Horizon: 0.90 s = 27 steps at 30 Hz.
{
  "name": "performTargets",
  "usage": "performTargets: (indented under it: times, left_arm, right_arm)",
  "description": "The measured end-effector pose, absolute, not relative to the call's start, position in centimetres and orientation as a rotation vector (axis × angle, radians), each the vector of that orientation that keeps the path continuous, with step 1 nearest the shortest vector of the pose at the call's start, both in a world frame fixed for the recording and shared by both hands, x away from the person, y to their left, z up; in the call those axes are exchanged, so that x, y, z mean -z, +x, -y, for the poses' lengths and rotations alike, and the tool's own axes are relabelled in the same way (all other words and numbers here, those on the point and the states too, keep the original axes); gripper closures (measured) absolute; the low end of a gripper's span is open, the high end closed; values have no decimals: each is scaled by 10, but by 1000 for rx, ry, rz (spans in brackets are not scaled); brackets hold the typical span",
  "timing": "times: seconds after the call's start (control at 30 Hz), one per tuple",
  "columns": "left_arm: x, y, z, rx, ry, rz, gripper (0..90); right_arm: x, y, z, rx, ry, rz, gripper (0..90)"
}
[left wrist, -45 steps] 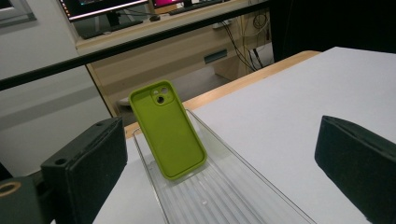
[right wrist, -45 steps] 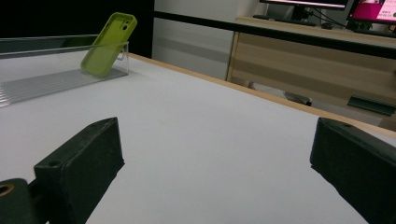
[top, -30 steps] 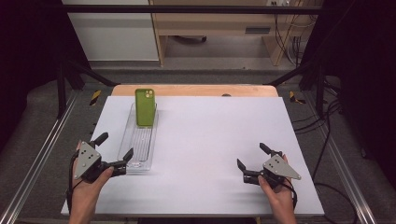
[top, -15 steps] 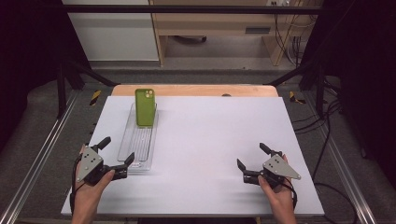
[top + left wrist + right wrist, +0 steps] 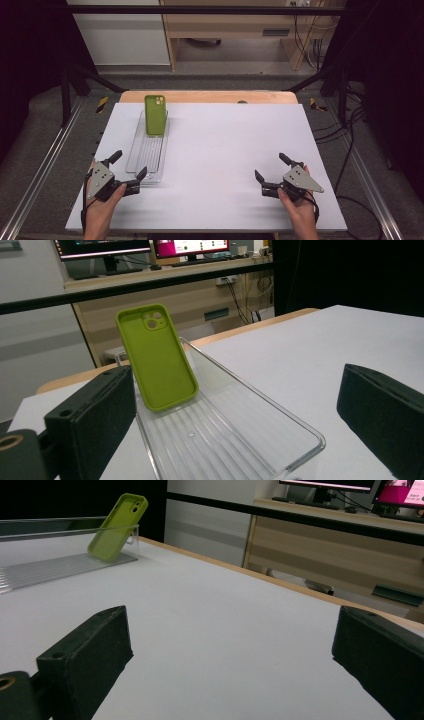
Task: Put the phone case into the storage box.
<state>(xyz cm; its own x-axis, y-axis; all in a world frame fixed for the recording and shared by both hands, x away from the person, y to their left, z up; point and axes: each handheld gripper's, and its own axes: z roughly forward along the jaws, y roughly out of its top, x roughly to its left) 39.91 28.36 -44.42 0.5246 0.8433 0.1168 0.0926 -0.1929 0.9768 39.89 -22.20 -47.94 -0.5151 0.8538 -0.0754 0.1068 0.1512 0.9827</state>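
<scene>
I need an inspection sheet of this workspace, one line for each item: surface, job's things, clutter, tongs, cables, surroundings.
Surface: white table top, flat, with a wooden edge at the far side.
Job's things: green phone case leans tilted against the far end wall of the clear tray, hollow side toward the person; the tray lies lengthwise at the left.
Clutter: nothing seen on the white top.
Tongs: left tongs open, at the tray's near end; right tongs open, over bare surface, holding nothing.
Cables: a black cable lies on the floor at the right.
Surroundings: wooden bench, monitors, dark frame bars.
</scene>
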Motion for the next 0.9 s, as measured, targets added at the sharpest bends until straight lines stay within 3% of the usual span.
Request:
performTargets:
  times: [0.9]
  left_arm:
    - [464, 396, -297, -800, 1586, -893, 18]
  right_arm:
    - [478, 393, 239, -1393, 902, -1756, 27]
